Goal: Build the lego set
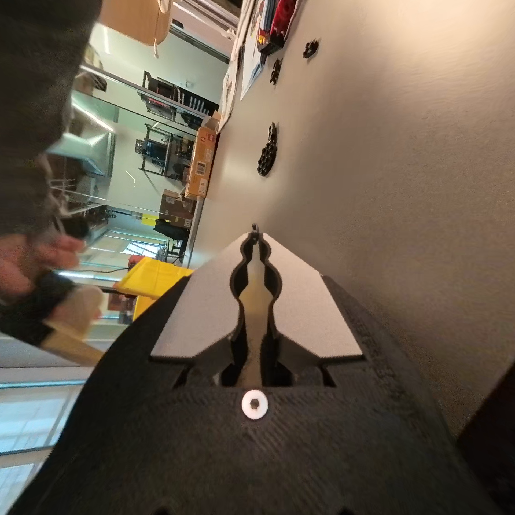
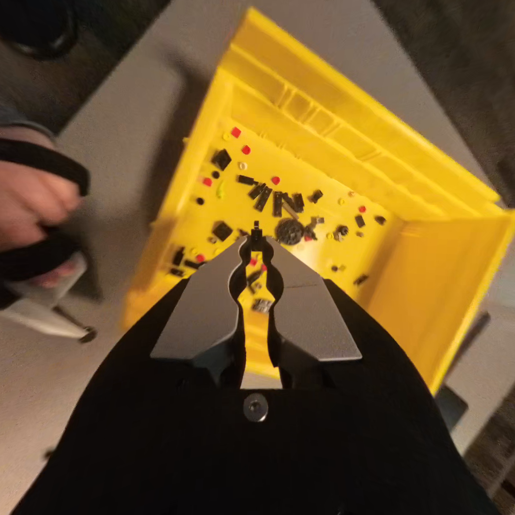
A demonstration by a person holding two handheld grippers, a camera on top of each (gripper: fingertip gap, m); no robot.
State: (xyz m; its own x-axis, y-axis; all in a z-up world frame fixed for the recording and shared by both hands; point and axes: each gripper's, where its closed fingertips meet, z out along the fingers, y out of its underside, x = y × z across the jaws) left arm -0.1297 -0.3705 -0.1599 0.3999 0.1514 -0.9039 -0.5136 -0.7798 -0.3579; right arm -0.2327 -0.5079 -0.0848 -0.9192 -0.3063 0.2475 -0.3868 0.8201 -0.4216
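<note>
Claws first: the right claw (image 2: 255,242) is clamped on a small black lego piece (image 2: 255,237), pinched right at its tips, hanging above the yellow bin (image 2: 434,267). Beneath and beyond those tips the bin floor is scattered with loose lego pieces (image 2: 267,195), black plates and bars, red studs, a few tiny yellow ones, plus a round black studded piece (image 2: 289,231) just right of the tips. The view is blurred, so finer shapes are hard to call.

Over to the left claw (image 1: 255,237): tips nearly together, nipping a tiny dark piece (image 1: 254,229) that pokes out past them; too small to name. This claw is rolled on its side, so the table (image 1: 390,167) runs up its right. Ahead of the tips on the table lies a black round plate with a small brick attached (image 1: 268,156), farther ahead two more black pieces (image 1: 276,71), then a red-and-black build (image 1: 278,25) beside an instruction booklet (image 1: 250,75). Left of the tips stands a cardboard box (image 1: 202,164), and nearer, the bin's yellow corner.
</note>
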